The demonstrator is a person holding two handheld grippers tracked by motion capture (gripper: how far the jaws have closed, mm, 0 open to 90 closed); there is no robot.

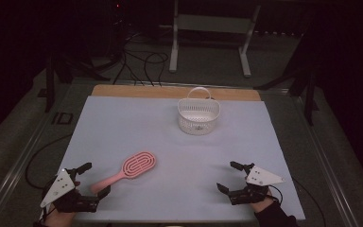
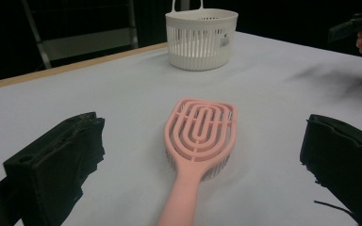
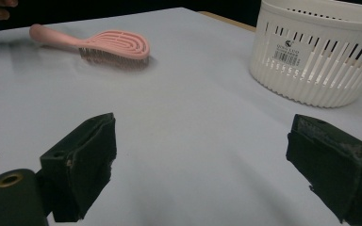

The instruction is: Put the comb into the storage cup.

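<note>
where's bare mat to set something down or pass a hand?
Free: the wide mat left of the white basket, and the stretch between the pink hairbrush and the right gripper. Crowded: near-left corner, where the open left gripper flanks the brush handle.

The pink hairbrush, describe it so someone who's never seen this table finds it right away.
On the pale blue table, look near the front left, just ahead of the open left claw. The hairbrush lies flat there, the only pink thing, with looped slots in its oval head.
</note>
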